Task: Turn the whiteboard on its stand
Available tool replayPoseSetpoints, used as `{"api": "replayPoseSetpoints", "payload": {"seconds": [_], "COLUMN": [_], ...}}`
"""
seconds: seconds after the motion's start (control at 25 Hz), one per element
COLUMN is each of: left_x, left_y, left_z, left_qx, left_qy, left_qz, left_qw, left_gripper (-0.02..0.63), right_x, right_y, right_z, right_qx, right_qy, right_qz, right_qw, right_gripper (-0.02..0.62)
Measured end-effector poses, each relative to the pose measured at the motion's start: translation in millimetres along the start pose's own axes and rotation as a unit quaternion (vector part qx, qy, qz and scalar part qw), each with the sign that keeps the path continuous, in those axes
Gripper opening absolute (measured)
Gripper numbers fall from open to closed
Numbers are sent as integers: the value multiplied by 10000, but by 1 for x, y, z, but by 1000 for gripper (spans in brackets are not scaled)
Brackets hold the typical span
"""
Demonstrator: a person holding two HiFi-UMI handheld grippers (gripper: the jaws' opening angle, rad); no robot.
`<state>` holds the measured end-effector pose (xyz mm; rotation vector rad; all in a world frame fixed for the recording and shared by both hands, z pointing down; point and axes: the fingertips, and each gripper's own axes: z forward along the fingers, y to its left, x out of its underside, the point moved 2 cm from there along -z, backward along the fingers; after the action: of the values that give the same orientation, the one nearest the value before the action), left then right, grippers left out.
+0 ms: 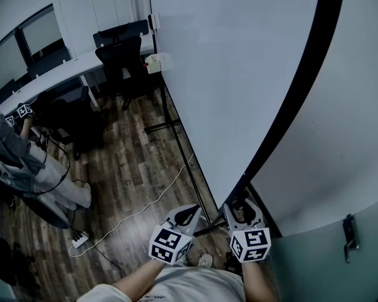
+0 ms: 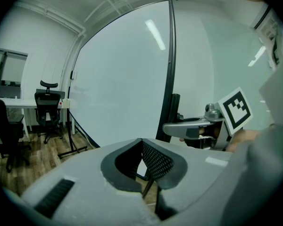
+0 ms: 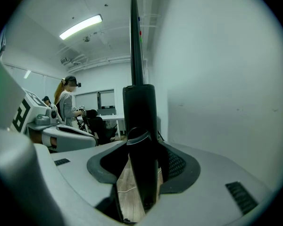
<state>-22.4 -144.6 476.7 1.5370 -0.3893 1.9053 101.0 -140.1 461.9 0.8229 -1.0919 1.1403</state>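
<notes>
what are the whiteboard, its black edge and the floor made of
Whiteboard: smooth glossy white panel, likely coated steel or melamine; it mirrors a ceiling light. Black edge: matte, probably metal or plastic. Floor: wood-grain planks, maybe laminate.

the whiteboard [image 2: 122, 79] face is smooth and glossy, catching a bright reflected streak; its frame [image 3: 137, 107] is smooth black with a faint sheen. the floor [image 1: 132, 168] is wood-look plank, grained and semi-matt. the left hand-held gripper [image 2: 142, 142] has a matt grey plastic shell and black pads [image 2: 155, 161], one dotted like mesh. the power strip [image 1: 80, 238] is smooth white plastic.
</notes>
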Motion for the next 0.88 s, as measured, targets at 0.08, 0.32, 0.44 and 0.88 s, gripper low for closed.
{"api": "replayPoseSetpoints", "payload": {"seconds": [0.08,0.32,0.44,0.88], "left_x": [-3,-2,-3,-2], "left_y": [-1,-10,-11,-17], "left_z": [-1,7,3,3], "left_qx": [6,54,108,167], "left_qy": [-21,-21,-31,-18], "left_qz": [-22,-2,2,43], "left_qw": [10000,10000,9999,9998], "left_gripper": [11,11,11,11], "right_x": [-1,8,10,21], "right_y": [1,-3,4,19], "right_z": [-2,-16,-23,-33], "right_qx": [15,56,52,-203], "right_qy": [3,66,136,273], "right_qz": [48,80,88,128], "right_qw": [10000,9999,9999,9993], "right_gripper": [190,190,187,15]}}
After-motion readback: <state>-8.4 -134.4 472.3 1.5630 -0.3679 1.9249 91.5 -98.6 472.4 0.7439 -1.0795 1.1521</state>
